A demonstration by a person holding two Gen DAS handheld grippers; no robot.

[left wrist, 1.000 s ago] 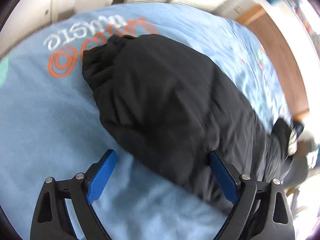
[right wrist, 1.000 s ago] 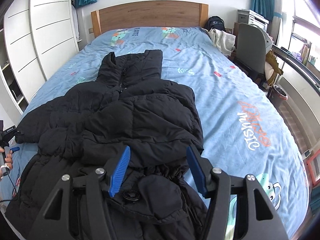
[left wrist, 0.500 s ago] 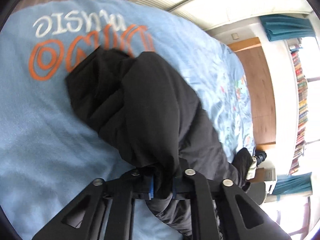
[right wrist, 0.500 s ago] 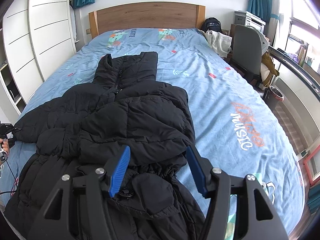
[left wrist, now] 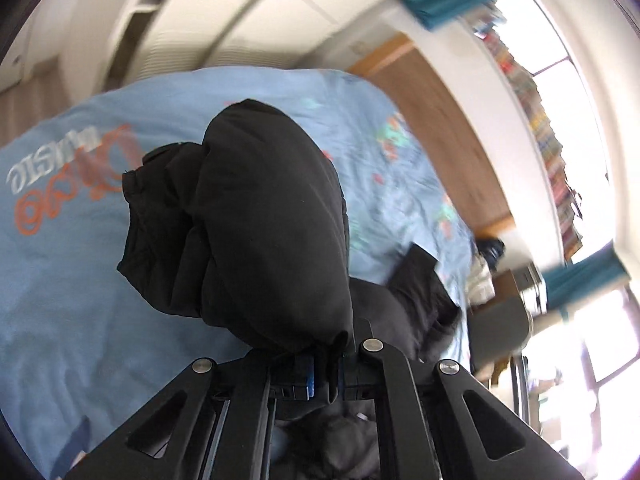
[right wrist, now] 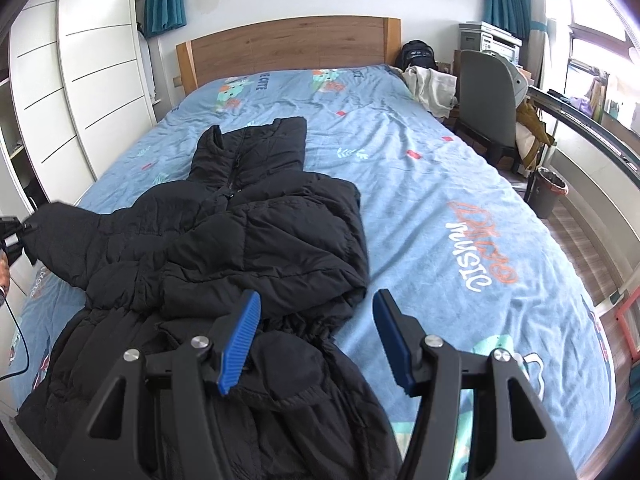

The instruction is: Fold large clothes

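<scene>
A black puffer jacket (right wrist: 248, 240) lies on the blue bed (right wrist: 440, 184), collar toward the headboard. One sleeve (left wrist: 260, 220) hangs raised above the bedcover, and my left gripper (left wrist: 324, 372) is shut on its end. In the right wrist view that same left gripper (right wrist: 12, 236) shows at the far left edge, pulling the sleeve (right wrist: 60, 232) outward. My right gripper (right wrist: 316, 336) hovers open over the jacket's drawstring waist, nothing between its blue pads (right wrist: 240, 340).
A wooden headboard (right wrist: 288, 48) closes the far end, a white wardrobe (right wrist: 92, 60) lines the left side. On the right stand a grey chair (right wrist: 488, 108), a bin (right wrist: 550, 196) and a backpack (right wrist: 418, 54). A pale cloth (right wrist: 432, 88) lies at the bed's far right corner.
My left gripper went from wide open to shut on the sleeve end and lifted it off the bed, tilting upward. The right gripper drifted a little sideways, still open.
</scene>
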